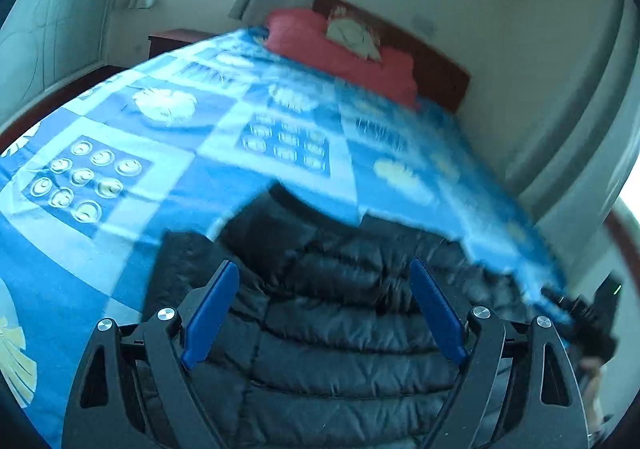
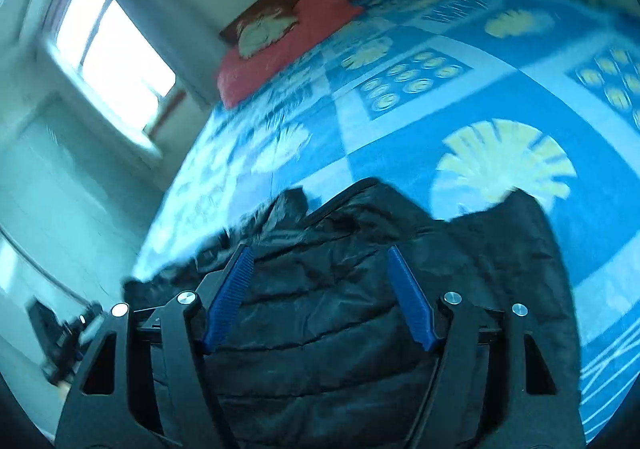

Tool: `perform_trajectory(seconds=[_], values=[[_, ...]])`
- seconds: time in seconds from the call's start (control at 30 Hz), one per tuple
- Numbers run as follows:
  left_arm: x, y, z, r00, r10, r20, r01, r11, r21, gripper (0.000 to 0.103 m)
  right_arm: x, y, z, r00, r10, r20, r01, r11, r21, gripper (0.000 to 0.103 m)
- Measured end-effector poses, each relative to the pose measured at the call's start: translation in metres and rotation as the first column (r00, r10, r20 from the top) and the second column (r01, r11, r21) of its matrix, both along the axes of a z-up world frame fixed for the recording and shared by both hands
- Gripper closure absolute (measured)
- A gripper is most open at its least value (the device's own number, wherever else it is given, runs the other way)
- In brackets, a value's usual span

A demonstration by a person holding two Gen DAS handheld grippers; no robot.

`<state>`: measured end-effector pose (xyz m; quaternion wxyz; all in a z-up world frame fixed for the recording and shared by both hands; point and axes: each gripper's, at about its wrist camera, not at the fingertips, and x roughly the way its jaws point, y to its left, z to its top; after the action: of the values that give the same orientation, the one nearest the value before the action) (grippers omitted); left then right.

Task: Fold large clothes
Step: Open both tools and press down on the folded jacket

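A black quilted puffer jacket lies spread on the blue patterned bedspread, near the foot of the bed. My left gripper hovers over it with blue fingers wide apart and nothing between them. In the right wrist view the same jacket fills the lower middle, its top edge rumpled. My right gripper is also open and empty above it. The other gripper shows at the far left of the right wrist view, blurred.
A red pillow with a pale print lies at the head of the bed against a brown headboard. A bright window and curtains stand beyond. A wall runs close along the bed's right side.
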<state>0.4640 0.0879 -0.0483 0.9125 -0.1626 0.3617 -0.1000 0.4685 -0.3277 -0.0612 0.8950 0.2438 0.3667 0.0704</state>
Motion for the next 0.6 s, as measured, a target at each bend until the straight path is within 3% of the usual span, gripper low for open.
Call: perform_trajectory(seconds=[0.23, 0.43, 0.6], values=[[0.029, -0.025, -0.038, 0.998, 0.01, -0.054, -0.001, 0.986, 0.164, 0.017, 0.034, 0.033, -0.031, 0.995, 0.022, -0.098, -0.05, 0.956, -0.288, 0.034], [0.048, -0.033, -0.064, 0.996, 0.023, -0.081, -0.002, 0.97, 0.244, 0.015, 0.045, 0.03, -0.057, 0.995, 0.0, -0.098, -0.031, 0.95, -0.311, 0.033], [0.051, -0.038, -0.06, 0.995, 0.03, -0.095, -0.001, 0.958, 0.287, 0.014, 0.046, 0.032, -0.051, 0.995, -0.011, -0.103, -0.024, 0.944, -0.33, 0.034]])
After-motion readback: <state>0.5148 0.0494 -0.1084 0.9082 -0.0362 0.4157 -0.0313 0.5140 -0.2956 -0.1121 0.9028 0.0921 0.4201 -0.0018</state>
